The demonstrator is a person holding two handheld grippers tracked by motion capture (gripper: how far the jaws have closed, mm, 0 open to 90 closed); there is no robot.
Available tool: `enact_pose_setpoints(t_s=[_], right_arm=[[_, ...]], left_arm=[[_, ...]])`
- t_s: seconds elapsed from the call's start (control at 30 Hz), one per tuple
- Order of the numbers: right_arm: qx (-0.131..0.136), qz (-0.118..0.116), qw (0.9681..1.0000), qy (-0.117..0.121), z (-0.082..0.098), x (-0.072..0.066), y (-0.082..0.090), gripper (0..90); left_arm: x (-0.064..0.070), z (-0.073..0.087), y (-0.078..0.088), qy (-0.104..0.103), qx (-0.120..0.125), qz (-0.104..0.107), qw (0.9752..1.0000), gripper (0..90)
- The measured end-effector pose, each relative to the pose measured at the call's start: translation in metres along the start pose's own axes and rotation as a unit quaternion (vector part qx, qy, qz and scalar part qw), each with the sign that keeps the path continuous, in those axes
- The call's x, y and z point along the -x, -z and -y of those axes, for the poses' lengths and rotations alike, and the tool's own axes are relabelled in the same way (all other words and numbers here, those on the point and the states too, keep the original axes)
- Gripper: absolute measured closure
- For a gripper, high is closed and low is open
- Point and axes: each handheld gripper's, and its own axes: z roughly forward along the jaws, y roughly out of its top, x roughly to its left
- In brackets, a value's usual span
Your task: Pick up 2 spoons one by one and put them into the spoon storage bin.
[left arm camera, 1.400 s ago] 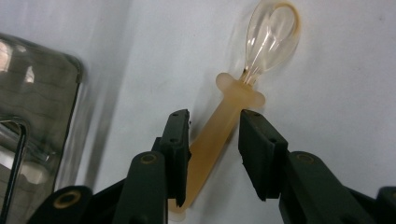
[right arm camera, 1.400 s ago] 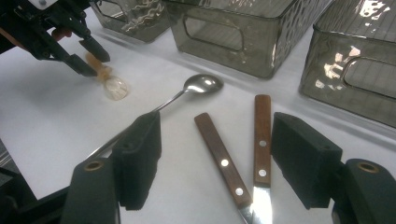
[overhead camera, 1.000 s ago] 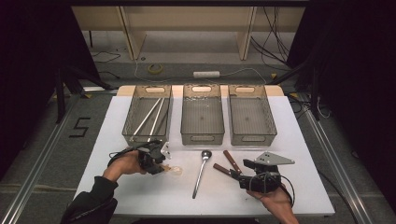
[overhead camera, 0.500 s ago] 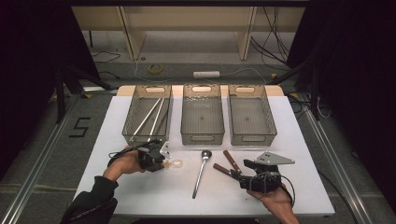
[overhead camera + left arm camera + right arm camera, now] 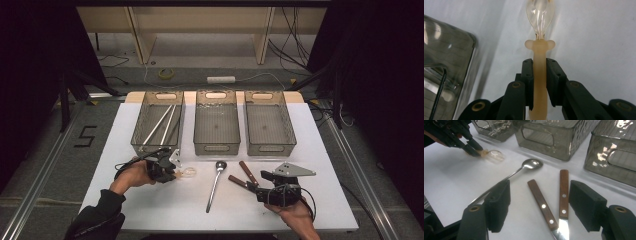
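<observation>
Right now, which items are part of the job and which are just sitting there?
In play: left gripper, jaws just closed on the plastic spoon; left bin beside it.
Idle: metal spoon, two knives under the open right gripper, middle bin, right bin.

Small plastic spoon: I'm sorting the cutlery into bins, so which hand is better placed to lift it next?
Left. The left gripper has just been closing on the spoon, its handle between the pads. The right gripper stands open over two knives.
</observation>
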Motion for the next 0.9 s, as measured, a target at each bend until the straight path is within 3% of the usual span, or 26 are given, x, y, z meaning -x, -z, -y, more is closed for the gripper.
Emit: enact_pose_setpoints(t_s=[0.2, 0.27, 0.33, 0.43, 0.5, 0.57, 0.6, 0.63, 0.77, 0.8, 0.83, 0.87, 0.9], right_arm=[[0.001, 0.0, 1.0, 0.0, 0.0, 0.0, 0.0, 35.1], [0.004, -0.001, 1.0, -0.001, 0.0, -0.001, 0.001, 34.9], [0.004, 0.0, 1.0, -0.001, 0.0, -0.001, 0.001, 34.8], [0.007, -0.001, 1.0, -0.001, 0.0, -0.001, 0.001, 34.7], [0.007, 0.0, 1.0, -0.002, 0.0, -0.001, 0.001, 34.5], [0.009, 0.0, 1.0, -0.002, 0.0, -0.002, 0.001, 34.5], [0.009, 0.0, 1.0, -0.001, 0.0, -0.002, 0.001, 34.6], [0.008, 0.0, 1.0, -0.002, 0.0, -0.001, 0.001, 34.6], [0.01, 0.0, 0.9999, -0.003, 0.0, -0.001, 0.001, 34.6], [0.01, 0.001, 0.9999, -0.003, 0.0, -0.001, 0.001, 34.6], [0.009, 0.001, 1.0, -0.003, 0.0, -0.001, 0.001, 34.5], [0.011, 0.0, 0.9999, -0.004, 0.0, -0.001, 0.001, 34.5], [0.012, 0.0, 0.9999, -0.004, 0.0, -0.001, 0.002, 34.5]], left_arm=[[-0.003, -0.002, 0.01, 0.045, 0.014, 0.008, 0.9988, 77.0], [-0.003, -0.003, 0.015, 0.079, 0.034, 0.014, 0.9962, 76.9], [-0.004, -0.004, 0.018, 0.099, 0.043, 0.016, 0.9941, 77.0], [-0.005, -0.004, 0.021, 0.108, 0.049, 0.019, 0.9928, 76.9], [-0.006, -0.004, 0.025, 0.131, 0.065, 0.024, 0.9889, 76.9], [-0.006, -0.004, 0.026, 0.133, 0.068, 0.022, 0.9885, 76.9], [-0.006, -0.005, 0.028, 0.147, 0.079, 0.022, 0.9857, 76.9], [-0.006, -0.005, 0.028, 0.147, 0.079, 0.022, 0.9857, 76.9], [-0.005, -0.006, 0.031, 0.17, 0.101, 0.022, 0.9801, 76.9], [-0.005, -0.007, 0.033, 0.185, 0.116, 0.021, 0.9756, 76.9], [-0.005, -0.008, 0.034, 0.193, 0.124, 0.02, 0.9731, 76.9], [-0.005, -0.008, 0.034, 0.193, 0.124, 0.02, 0.9731, 76.9], [-0.005, -0.008, 0.035, 0.199, 0.13, 0.019, 0.9711, 76.9]])
